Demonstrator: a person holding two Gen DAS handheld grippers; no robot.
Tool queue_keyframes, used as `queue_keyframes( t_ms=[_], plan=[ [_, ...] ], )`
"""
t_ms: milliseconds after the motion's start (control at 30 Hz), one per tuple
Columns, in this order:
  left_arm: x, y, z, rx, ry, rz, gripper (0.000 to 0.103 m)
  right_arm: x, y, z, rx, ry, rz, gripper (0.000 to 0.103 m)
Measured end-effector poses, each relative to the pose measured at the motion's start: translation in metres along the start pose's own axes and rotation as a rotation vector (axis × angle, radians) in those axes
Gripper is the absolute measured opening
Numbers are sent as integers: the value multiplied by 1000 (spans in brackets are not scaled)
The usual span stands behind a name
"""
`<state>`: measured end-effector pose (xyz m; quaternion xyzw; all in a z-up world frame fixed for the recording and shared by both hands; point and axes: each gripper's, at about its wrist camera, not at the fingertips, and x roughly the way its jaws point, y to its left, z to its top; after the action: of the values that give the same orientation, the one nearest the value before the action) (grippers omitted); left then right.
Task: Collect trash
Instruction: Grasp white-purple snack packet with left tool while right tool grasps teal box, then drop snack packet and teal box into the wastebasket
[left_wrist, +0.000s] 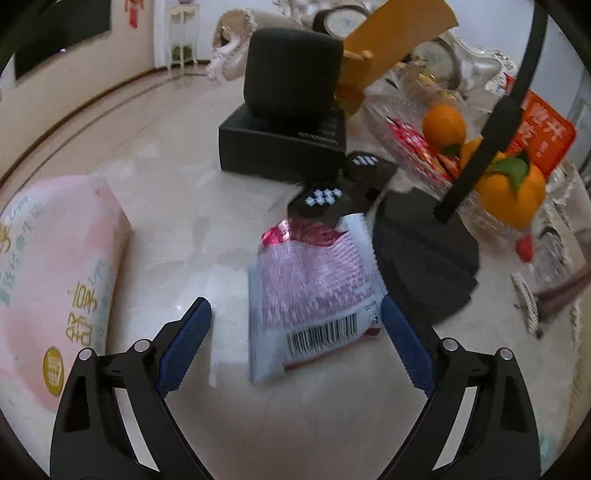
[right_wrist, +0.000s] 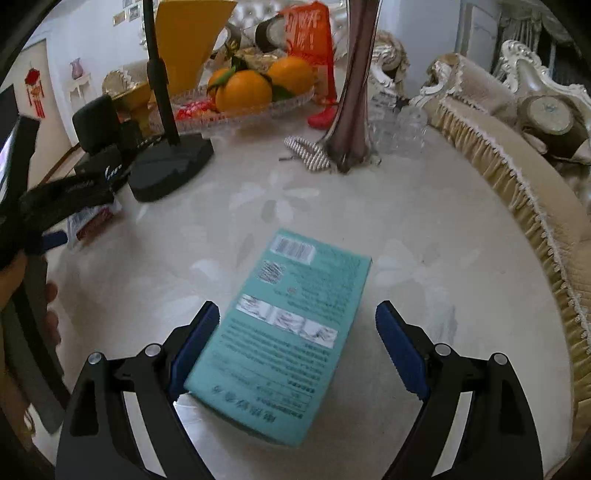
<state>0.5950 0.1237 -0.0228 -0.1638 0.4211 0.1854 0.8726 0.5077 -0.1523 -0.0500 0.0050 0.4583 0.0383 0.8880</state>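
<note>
Left wrist: wrapper (left_wrist: 314, 291) between spread left gripper (left_wrist: 295, 314) jaws, long axis near-far | right gripper (right_wrist: 297, 325) spread astride teal box (right_wrist: 284, 332), untouched

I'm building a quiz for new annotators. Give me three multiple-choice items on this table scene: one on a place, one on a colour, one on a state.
1. Where does the snack wrapper lie?
A. between the left gripper's fingers
B. in the glass fruit tray
C. on the tissue pack

2. What colour is the flat box by the right gripper?
A. red
B. teal
C. black

3. How stand the right gripper's jaws?
A. shut on the box
B. shut on nothing
C. open

Key: 1 A, the wrapper lies on the table between the blue pads; 2 B, its printed face is teal; 3 C, one pad stands clear of the box.
</note>
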Motion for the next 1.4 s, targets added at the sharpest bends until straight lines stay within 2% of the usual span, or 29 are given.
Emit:
queue_keyframes(
  t_ms=[33,67,133,167,200,267,300,367,567,700,833,933,1000,1067,1200,1267,1367,1400],
  plan=[
    [2,0,1,-8,-7,8,90,2,-1,0,6,10,10,78],
    [2,1,1,-13,-9,12,90,0,-2,0,10,1,18,70],
    [5,0,3,10,-12,31,90,-2,-1,0,4,-7,18,60],
    [6,-1,3,25,-10,36,90,-2,0,0,0,-10,21,50],
    [7,-2,3,51,-7,43,87,-2,0,0,-3,-14,27,47],
    [6,-2,3,82,-24,59,55,-2,1,0,-7,-17,52,46],
    [5,1,4,79,-31,39,46,-2,0,0,-5,-19,63,45],
    [4,7,4,73,-31,5,45,-3,-2,0,4,-22,88,45],
    [-11,10,-2,123,-74,-18,44,-5,-8,1,33,-34,129,45],
    [-55,15,-23,168,-110,-70,44,-21,-5,-4,-11,-71,101,45],
    [-114,24,-52,252,-171,-84,44,-61,-13,-22,33,-87,174,45],
    [-170,35,-87,288,-198,-131,44,-108,-14,-49,-2,-126,234,45],
    [-213,46,-119,297,-199,-196,44,-149,-19,-79,-28,-164,286,45],
    [-255,57,-155,315,-220,-260,44,-199,-30,-123,-63,-219,347,45],
    [-338,88,-257,420,-256,-331,44,-270,-59,-209,-101,-235,446,45],
    [-370,114,-316,447,-218,-386,44,-299,-71,-259,-122,-203,493,45],
    [-396,141,-381,453,-148,-405,44,-316,-74,-326,-137,-86,536,45],
    [-401,150,-405,456,-127,-392,44,-315,-71,-344,-148,-43,536,45]
  ],
)
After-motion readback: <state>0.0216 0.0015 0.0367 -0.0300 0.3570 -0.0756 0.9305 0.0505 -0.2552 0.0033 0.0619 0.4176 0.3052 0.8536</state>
